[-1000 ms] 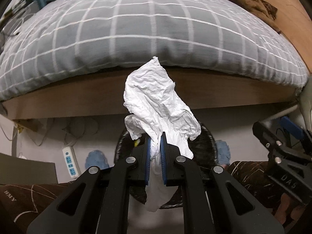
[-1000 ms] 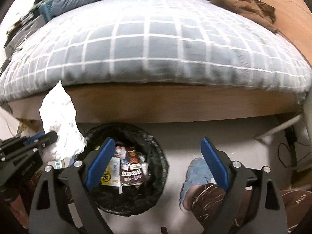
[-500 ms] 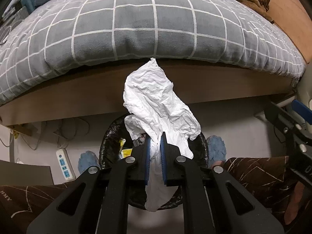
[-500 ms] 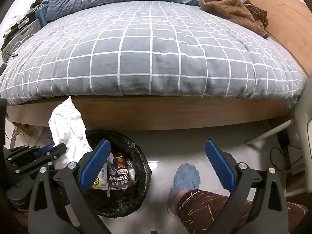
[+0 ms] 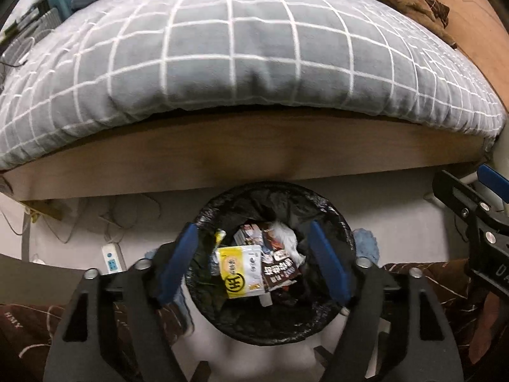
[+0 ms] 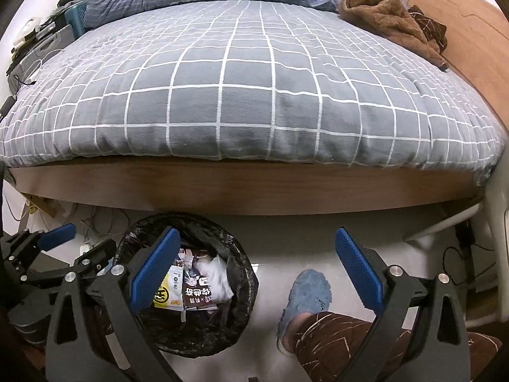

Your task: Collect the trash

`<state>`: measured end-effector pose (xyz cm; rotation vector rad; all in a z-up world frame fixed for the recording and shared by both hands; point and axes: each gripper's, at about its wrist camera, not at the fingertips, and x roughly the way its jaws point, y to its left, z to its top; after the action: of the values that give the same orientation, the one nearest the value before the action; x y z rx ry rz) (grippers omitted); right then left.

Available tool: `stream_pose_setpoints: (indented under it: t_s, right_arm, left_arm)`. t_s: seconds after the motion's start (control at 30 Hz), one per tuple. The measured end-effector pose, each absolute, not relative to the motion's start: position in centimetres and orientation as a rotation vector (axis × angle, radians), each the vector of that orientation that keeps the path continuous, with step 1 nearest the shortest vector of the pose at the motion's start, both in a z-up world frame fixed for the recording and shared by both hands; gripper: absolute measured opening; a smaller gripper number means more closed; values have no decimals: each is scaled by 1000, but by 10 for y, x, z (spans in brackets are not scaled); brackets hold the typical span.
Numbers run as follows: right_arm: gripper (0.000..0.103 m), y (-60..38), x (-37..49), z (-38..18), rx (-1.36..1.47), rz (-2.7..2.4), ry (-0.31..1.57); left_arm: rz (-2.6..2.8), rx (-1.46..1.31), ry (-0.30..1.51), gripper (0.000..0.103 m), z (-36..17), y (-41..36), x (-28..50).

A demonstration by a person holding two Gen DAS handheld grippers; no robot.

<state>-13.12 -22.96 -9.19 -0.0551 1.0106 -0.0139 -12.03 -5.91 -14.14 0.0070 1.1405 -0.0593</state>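
White crumpled tissue [image 5: 284,238] down in the black-lined trash bin [image 5: 331,203], resting on the yellow packet [image 5: 240,269] and dark snack wrappers [image 5: 280,269], just released. Left gripper [image 5: 254,262] wide apart now, jaws having just been opening, nothing between the blue pads [image 5: 178,264]. Hangs straight over the bin mouth, pointed steeply down, pads framing the opening from either side. Right gripper [image 6: 256,275] also spread wide and empty, tilted steeply down beside the bin, its left pad overlapping the rim in view, its right pad over bare floor near a blue slipper [image 6: 310,296].

To finish this drop well: hold above the rim until the tissue settles fully inside, check that no corner drapes over the liner edge, then lift clear without catching the plastic. Next piece likely to be sought around the grey checked bedspread [image 6: 241,95] or floor; none plainly visible there. Brown patterned trouser legs [image 6: 337,340] close under both tools, so keep withdrawal upward rather than backward.
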Motion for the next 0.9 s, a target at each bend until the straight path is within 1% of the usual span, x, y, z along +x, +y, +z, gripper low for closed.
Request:
stream_pose_setpoints:
  t_s: [0.03, 0.07, 0.13, 0.17, 0.33, 0.63, 0.8, 0.9]
  right_arm:
    - [94, -228, -131, -91, -57, -12, 1010]
    - [94, -227, -131, -90, -57, -11, 1009]
    - [94, -224, -130, -87, -57, -11, 1003]
    - [94, -223, -129, -85, -56, -10, 1001]
    - [94, -215, -135, -47, -35, -4, 929]
    - [95, -200, -177, 40, -16, 7, 790]
    - [95, -195, -212, 79, -47, 15, 732]
    - [95, -197, -224, 92, -44, 10, 722]
  left_arm:
    - [-51, 8, 1127, 83, -137, -56, -121]
    - [-46, 8, 1117, 85, -133, -55, -121]
    - [-34, 8, 1083, 95, -121, -52, -121]
    - [-24, 11, 1057, 97, -113, -48, -122]
    - [-1, -23, 986, 97, -69, -32, -123]
    - [7, -33, 851, 97, 22, -18, -167]
    - [-4, -32, 798, 97, 54, -23, -197]
    - [-5, -28, 794, 97, 68, -26, -214]
